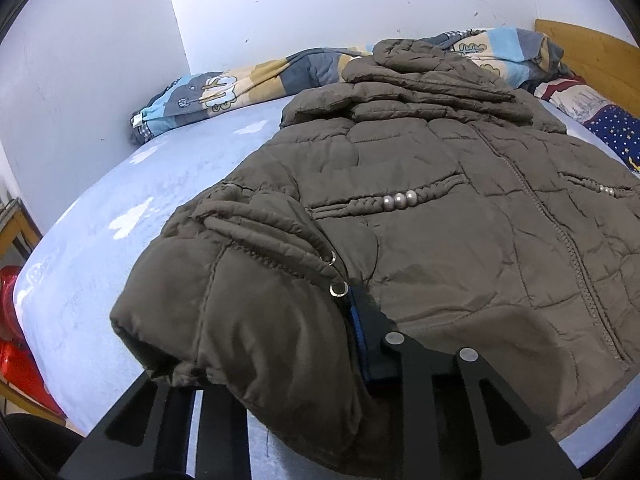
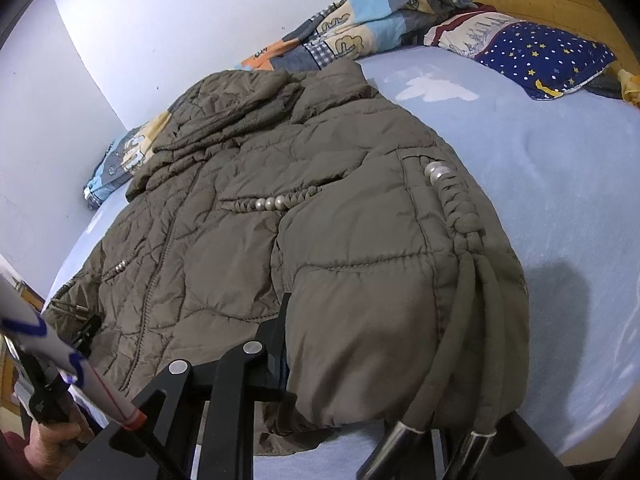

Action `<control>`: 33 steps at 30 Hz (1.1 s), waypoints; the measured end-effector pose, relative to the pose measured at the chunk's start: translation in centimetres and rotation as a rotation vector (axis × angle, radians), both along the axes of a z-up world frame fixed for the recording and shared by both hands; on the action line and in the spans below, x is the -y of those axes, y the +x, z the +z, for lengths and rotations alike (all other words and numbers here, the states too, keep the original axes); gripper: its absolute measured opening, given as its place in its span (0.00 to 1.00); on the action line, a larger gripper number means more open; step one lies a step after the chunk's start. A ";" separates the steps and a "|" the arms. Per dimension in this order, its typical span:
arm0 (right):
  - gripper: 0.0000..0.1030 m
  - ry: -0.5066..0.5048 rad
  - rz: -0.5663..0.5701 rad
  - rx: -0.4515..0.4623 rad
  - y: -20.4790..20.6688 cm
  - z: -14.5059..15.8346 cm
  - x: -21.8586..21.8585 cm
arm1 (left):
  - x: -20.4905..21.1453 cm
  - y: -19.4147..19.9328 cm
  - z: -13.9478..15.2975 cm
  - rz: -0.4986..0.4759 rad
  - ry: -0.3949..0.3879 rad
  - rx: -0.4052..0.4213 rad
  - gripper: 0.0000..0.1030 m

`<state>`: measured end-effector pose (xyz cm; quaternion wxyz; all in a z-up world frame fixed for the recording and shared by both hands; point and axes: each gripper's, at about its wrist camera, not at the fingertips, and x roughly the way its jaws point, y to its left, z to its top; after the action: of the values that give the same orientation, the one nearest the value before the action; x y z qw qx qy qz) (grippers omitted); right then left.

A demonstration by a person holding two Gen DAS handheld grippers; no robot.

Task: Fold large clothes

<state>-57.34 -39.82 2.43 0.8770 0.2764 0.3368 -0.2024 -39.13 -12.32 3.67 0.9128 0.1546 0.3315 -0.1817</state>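
**On the bed: one jacket, two grippers**

Across the blue sheet (image 1: 100,208) lies one olive puffer jacket (image 1: 440,200), front up, both cuffs folded onto its front. My left gripper (image 1: 304,344) is pinched on one cuff; my right gripper (image 2: 344,344) is clamped on the other. Beyond its collar: one quilt (image 2: 360,20), one pillow (image 2: 540,56).

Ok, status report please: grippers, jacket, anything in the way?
Left gripper shut on jacket sleeve. Right gripper shut on other sleeve. Jacket flat on bed. Nothing blocking.
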 end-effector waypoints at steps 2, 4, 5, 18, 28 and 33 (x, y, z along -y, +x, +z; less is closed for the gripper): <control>0.22 -0.013 0.001 0.010 -0.2 0.4 -0.1 | -0.1 -0.1 0.3 0.001 -0.007 0.000 0.25; 0.22 -0.030 0.004 0.019 -0.3 0.8 -0.3 | -0.1 -0.2 0.5 0.001 -0.010 0.002 0.25; 0.22 -0.038 0.004 0.026 -0.3 1.1 -0.3 | -0.1 -0.2 0.6 -0.001 -0.009 0.005 0.24; 0.21 -0.068 -0.012 0.103 -1.8 3.6 0.0 | -0.3 -1.7 2.8 -0.022 -0.027 0.031 0.23; 0.19 -0.070 -0.016 0.166 -3.1 6.2 0.6 | -1.5 -1.3 5.0 -0.035 -0.071 0.023 0.23; 0.19 -0.072 -0.011 0.180 -3.3 7.1 1.0 | -2.0 -0.8 6.3 -0.041 -0.100 0.024 0.23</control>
<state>-60.68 -40.87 9.49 0.9121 0.2635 0.2475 -0.1934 -39.97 -10.32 9.97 0.9194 0.1179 0.3078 -0.2147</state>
